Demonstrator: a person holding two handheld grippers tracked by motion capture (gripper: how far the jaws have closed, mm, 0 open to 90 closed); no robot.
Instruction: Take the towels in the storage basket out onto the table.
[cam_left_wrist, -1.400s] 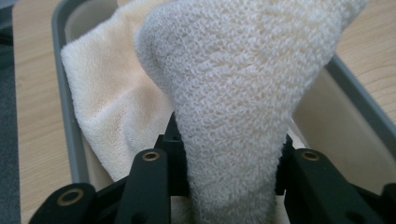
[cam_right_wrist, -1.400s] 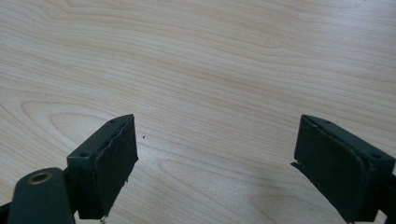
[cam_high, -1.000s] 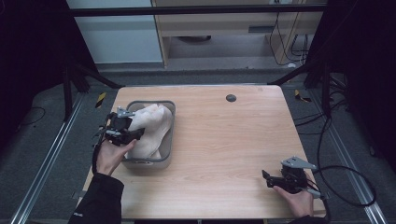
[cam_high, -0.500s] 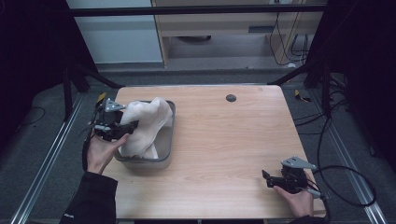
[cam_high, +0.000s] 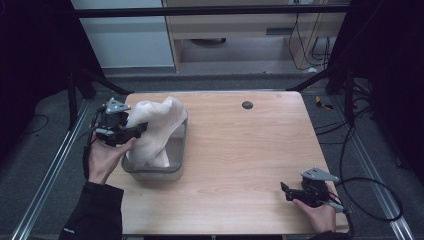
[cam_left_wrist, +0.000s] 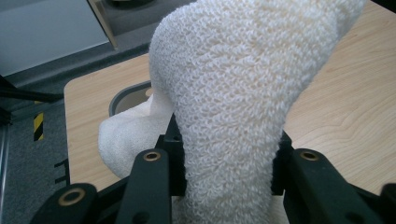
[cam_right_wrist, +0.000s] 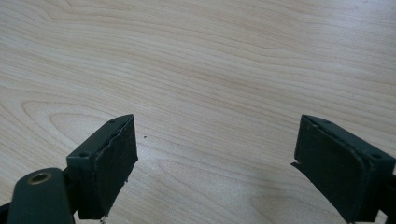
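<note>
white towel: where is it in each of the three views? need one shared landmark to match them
High view: the white towel is left of centre, rising out of the grey bin, with the left gripper clamped on it.
Left gripper view: the towel sits at centre, pinched between the jaws.
Right gripper view: not in it.
Shared landmark: the wooden tabletop, seen at and.

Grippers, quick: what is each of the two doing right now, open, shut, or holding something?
Left gripper: shut on the white fluffy terry towel, over the grey metal tray.
Right gripper: open, holding nothing, above the light wooden table.
</note>
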